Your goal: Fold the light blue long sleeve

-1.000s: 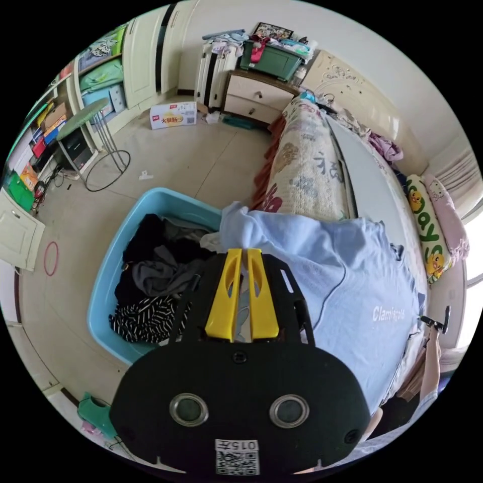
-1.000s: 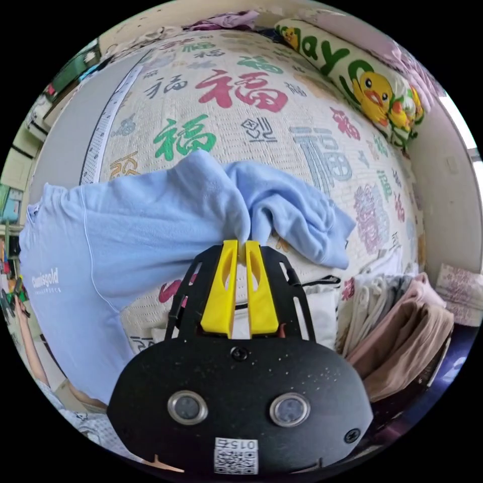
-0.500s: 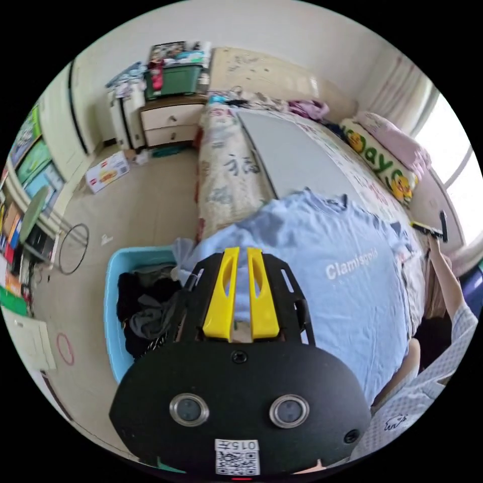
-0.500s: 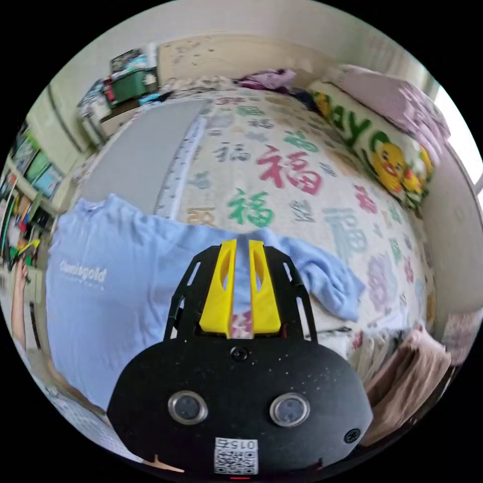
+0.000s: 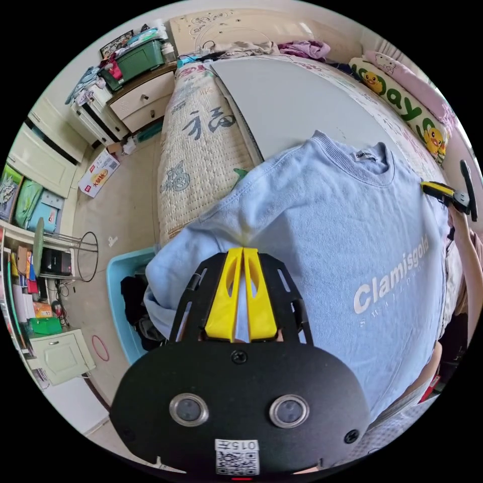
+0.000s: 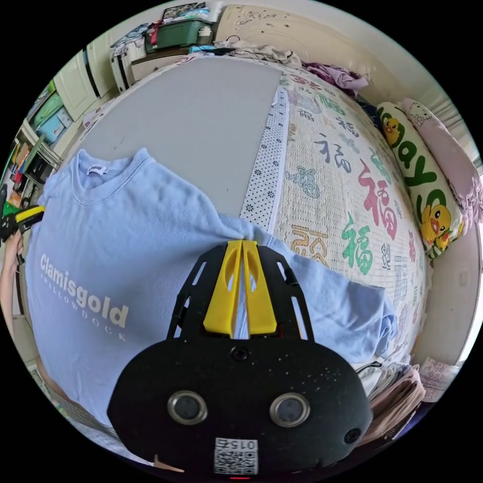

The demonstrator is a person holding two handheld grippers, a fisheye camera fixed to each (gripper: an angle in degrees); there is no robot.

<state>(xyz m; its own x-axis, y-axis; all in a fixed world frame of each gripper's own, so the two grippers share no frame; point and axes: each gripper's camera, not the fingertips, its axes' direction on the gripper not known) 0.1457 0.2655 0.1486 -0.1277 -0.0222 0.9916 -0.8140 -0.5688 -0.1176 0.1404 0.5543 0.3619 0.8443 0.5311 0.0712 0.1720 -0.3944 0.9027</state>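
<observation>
The light blue sweatshirt [image 5: 322, 241] is being gripped at each shoulder by closed left gripper [image 5: 243, 250] and right gripper [image 6: 242, 243] jaws above the bed [image 6: 322, 166], beside the blue laundry basket [image 5: 116, 282].

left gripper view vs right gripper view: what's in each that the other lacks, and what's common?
Left gripper view: a blue bin of dark clothes on the floor beside the bed, a cardboard box and a stool.

Right gripper view: folded beige clothes at the bed's edge, and the shirt's sleeve lying across the patterned quilt.

Both: the light blue shirt held front-up, the grey mat, the duck pillow, the green crate. The left gripper and the right gripper each pinch a shoulder.
</observation>
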